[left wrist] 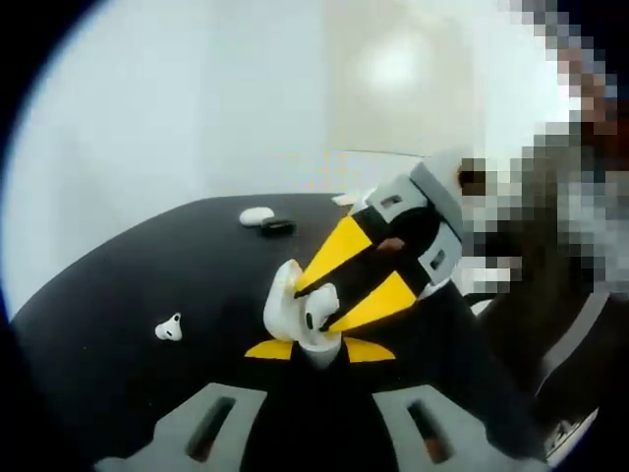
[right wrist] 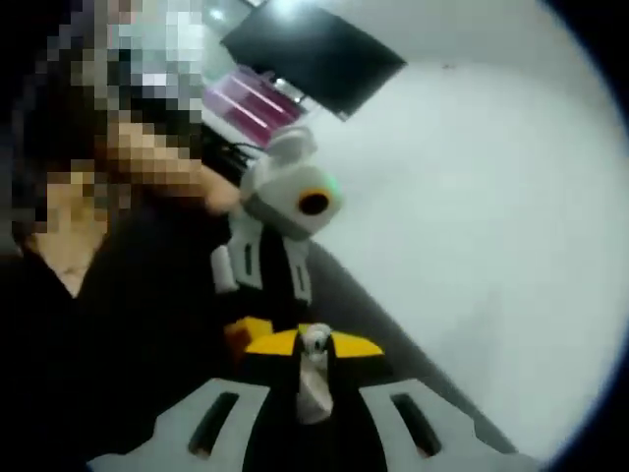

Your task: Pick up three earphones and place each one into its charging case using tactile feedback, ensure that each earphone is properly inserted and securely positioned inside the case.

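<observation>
On the black tabletop, toward its left side in the left gripper view, a single white earphone lies loose, well apart from everything else. Farther back, near the far edge, a small white case sits with a dark object just beside it; what that dark thing is cannot be told. Near the middle, the left tongs have their yellow tips closed against the base of an open white charging case, holding it upright with its lid tipped back. From the right, the right tongs reach in, their yellow fingers narrowed to a point over the case's opening and pinching a second earphone at its mouth; whether it is seated in the case cannot be told.

In the right gripper view, the right tongs are closed on the white earphone, its stem pointing down toward the camera. Just behind stands the other, left tongs, grey and white with yellow tips, held by a person's hand
</observation>
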`<move>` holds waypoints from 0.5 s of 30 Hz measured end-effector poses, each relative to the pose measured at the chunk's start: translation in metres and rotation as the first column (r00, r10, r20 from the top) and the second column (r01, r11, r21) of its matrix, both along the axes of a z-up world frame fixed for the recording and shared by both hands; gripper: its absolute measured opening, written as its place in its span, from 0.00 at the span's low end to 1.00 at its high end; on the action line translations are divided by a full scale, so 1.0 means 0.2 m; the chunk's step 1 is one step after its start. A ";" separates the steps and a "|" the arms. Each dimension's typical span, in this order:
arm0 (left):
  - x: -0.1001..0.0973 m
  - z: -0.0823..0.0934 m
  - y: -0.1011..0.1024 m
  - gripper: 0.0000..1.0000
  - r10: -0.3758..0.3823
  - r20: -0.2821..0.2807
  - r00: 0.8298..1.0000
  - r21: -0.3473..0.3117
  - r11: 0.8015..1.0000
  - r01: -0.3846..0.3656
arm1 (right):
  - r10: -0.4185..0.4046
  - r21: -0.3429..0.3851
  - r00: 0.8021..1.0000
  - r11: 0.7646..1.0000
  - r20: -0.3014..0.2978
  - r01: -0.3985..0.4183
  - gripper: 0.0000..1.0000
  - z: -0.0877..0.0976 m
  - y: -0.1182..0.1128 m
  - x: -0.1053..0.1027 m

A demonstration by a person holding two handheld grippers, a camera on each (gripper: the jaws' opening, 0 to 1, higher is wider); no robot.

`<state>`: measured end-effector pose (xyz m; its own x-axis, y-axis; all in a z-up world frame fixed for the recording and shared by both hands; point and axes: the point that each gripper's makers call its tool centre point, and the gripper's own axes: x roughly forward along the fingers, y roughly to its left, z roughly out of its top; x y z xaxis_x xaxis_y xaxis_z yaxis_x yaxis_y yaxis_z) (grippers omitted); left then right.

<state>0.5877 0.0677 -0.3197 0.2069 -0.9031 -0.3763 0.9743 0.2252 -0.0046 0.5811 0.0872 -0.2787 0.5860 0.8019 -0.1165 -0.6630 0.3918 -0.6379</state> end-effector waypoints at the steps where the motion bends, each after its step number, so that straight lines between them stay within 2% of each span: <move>1: 0.00 0.00 0.00 0.14 0.000 0.000 1.000 0.000 1.000 0.000 | -0.001 0.004 1.000 1.000 -0.010 0.001 0.13 0.00 0.00 0.00; 5: 0.00 0.00 0.00 0.14 0.000 0.003 1.000 0.001 1.000 0.000 | -0.010 0.038 0.996 0.999 -0.089 0.013 0.13 -0.01 -0.01 0.01; 9: 0.00 0.00 0.00 0.14 0.000 0.007 1.000 0.001 1.000 0.000 | -0.015 0.060 0.992 0.998 -0.129 0.023 0.13 -0.01 -0.03 0.00; 13: 0.00 0.00 0.00 0.14 0.000 0.008 1.000 0.002 1.000 0.000 | -0.025 0.061 0.991 0.998 -0.132 0.033 0.13 0.00 -0.04 -0.01; 15: 0.00 0.00 0.00 0.14 0.000 0.010 1.000 0.003 1.000 0.000 | -0.038 0.038 0.995 0.998 -0.096 0.042 0.13 0.00 -0.04 -0.02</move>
<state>0.5874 0.0679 -0.3200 0.2113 -0.9020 -0.3764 0.9742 0.2257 0.0061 0.5775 0.0801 -0.2792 0.6054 0.7832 -0.1417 -0.7033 0.4430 -0.5560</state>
